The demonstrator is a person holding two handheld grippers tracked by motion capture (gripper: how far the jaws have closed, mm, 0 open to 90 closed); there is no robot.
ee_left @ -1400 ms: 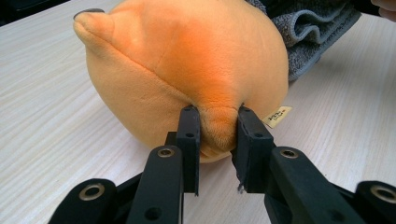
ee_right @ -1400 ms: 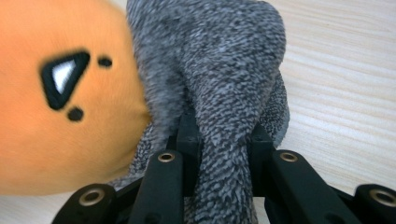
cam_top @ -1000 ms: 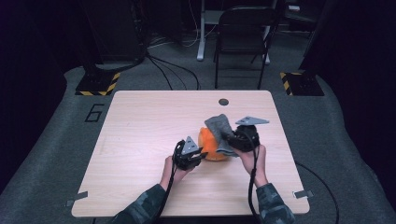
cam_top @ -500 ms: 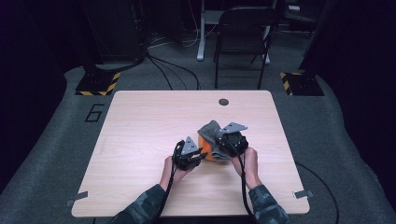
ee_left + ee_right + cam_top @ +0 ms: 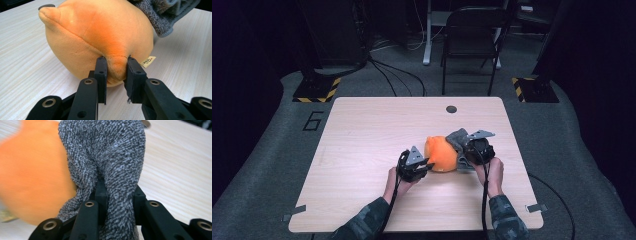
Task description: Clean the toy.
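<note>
An orange plush toy [image 5: 441, 154] lies on the wooden table [image 5: 372, 130], right of centre. Its round body [image 5: 100, 32] bears a small cream tag. My left gripper [image 5: 416, 167] [image 5: 116, 72] pinches a fold of that plush between its jaws from the left. A grey towel [image 5: 457, 137] [image 5: 112, 157] lies over the toy's right side. My right gripper [image 5: 474, 150] [image 5: 117, 195] is shut on a bunch of this towel, right beside the orange plush [image 5: 32, 182].
A small dark round grommet [image 5: 451, 109] sits in the table near its far edge. Beyond the table stand a folding chair [image 5: 472, 45] and floor cables. Yellow-black striped pads [image 5: 317, 90] lie on the floor at both far corners.
My right gripper has come down and toward the toy with the grey towel, which now sits lower against the plush. The left gripper has kept still.
</note>
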